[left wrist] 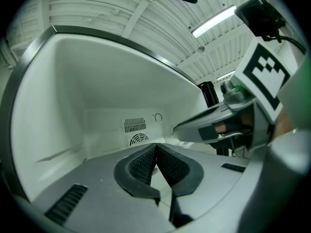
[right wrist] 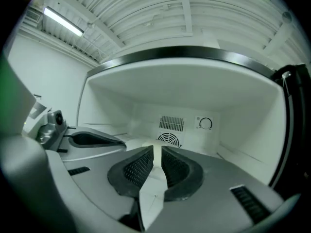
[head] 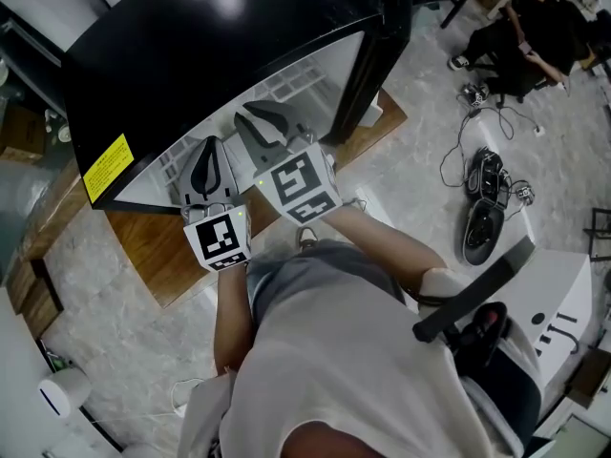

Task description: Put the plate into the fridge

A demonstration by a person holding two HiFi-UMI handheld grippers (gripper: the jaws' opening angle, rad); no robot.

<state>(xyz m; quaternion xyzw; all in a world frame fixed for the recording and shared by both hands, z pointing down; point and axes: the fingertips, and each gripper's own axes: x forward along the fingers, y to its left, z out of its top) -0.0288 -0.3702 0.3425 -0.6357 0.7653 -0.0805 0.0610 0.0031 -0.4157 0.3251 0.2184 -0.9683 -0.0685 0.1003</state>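
**A:** Head view first. A person stands over a small black fridge (head: 220, 46) with a white inside. It is open at the front and sits on a brown wooden board (head: 143, 256).

**B:** And both tools are in its mouth! The left gripper (head: 204, 165) is nearer the person. The right gripper (head: 265, 122) is just beside it and reaches further in. The fridge's black roof hides whatever lies past their tips.

**A:** Over to the left gripper view. Its ribbed black pads (left wrist: 143, 161) are pressed together at the tips with nothing between them. White walls curve all round, and a slotted vent (left wrist: 135, 125) sits on the back wall.

**B:** The right gripper comes in from the right edge there, level and close alongside.

**A:** Now the right gripper view. These jaws stand a narrow slit apart, and a pale strip fills that slit from the tips back toward the camera.

**B:** I read that as a thin pale cream plate (right wrist: 152, 193), seen edge-on and pinched between the pads. The view is poor, so take it with care.

**A:** Where is it, then?

**B:** Inside the white compartment, with the back wall's round dial (right wrist: 206, 123) ahead. I can't tell whether it touches the fridge floor.
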